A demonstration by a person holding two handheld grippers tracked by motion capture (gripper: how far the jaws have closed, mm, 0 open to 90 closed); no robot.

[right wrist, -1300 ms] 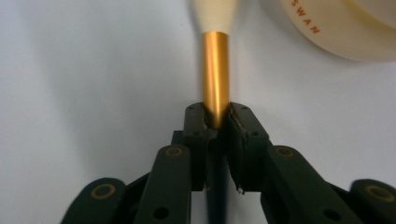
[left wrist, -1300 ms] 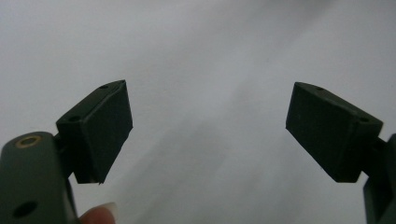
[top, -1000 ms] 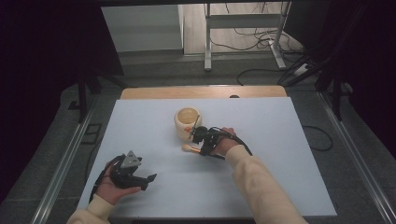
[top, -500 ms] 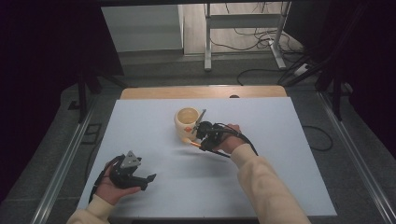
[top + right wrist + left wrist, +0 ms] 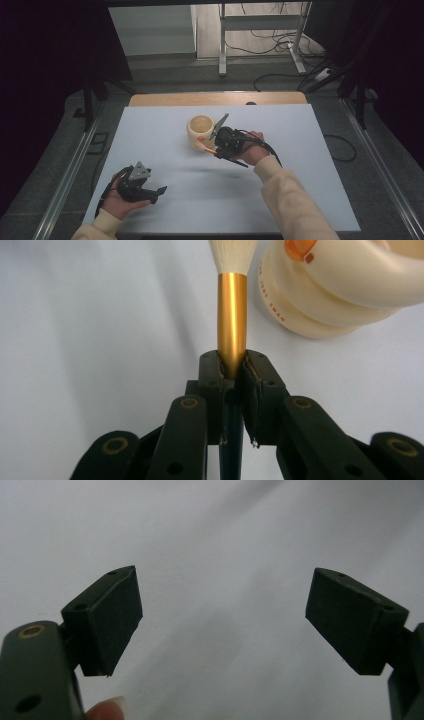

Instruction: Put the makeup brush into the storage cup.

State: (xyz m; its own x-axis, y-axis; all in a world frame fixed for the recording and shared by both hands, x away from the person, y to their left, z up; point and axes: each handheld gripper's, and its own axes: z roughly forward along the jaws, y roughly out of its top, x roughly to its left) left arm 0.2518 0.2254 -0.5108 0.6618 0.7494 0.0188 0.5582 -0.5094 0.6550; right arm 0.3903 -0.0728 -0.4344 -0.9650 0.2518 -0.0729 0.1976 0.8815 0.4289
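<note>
Brush clamped in right hand-held gripper.

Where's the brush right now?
The brush is clamped in the right gripper mid-table in the high view, bristles beside the cream cup.

1. Your table top looks matt and smooth, pale like paper or laminate, with a bare wood strip along its 12 o'clock edge.
2. The cup at 1 o'clock from your right gripper is glossy cream, ceramic or plastic.
3. The brush has a shiny gold metal ferrule and soft pale bristles.
4. Your left gripper has matt black pads, plastic-looking.
5. Your sleeve is soft cream cloth.
</note>
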